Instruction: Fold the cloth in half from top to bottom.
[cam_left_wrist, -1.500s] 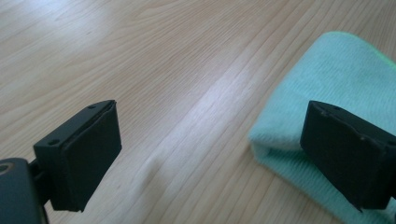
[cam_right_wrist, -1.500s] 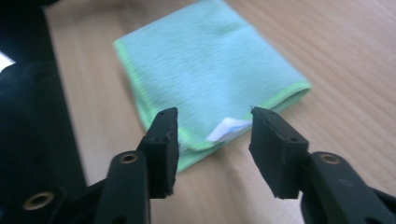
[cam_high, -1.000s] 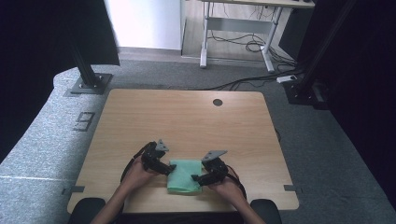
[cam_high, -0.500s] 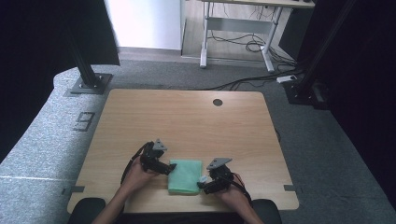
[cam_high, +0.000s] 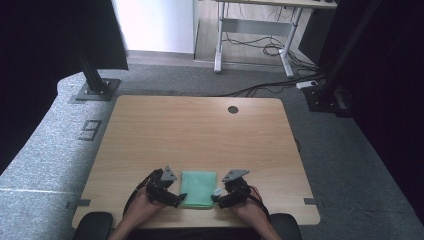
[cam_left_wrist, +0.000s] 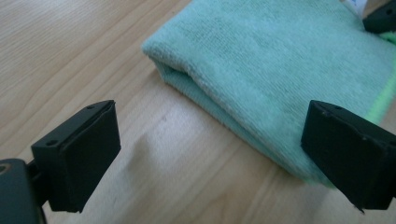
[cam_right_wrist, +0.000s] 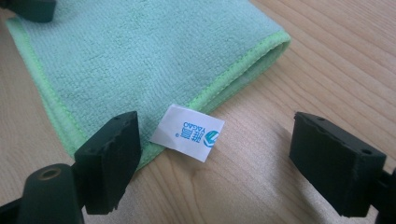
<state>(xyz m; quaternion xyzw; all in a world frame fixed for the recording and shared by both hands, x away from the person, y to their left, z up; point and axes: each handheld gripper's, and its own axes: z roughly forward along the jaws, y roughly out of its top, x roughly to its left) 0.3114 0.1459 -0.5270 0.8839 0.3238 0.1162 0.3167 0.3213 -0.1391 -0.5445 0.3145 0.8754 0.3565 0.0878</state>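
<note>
Flanking folded towel (cam_high: 198, 189) — right tongs (cam_high: 218, 195) just opened, withdrawn.

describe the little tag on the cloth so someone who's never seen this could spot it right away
On the wooden table, near its front edge, a folded green microfibre cloth lies between two handheld grippers. At the cloth's right edge, by its stitched hem, a small white label with blue print and a round logo sticks out onto the wood, the one white thing there.
</note>
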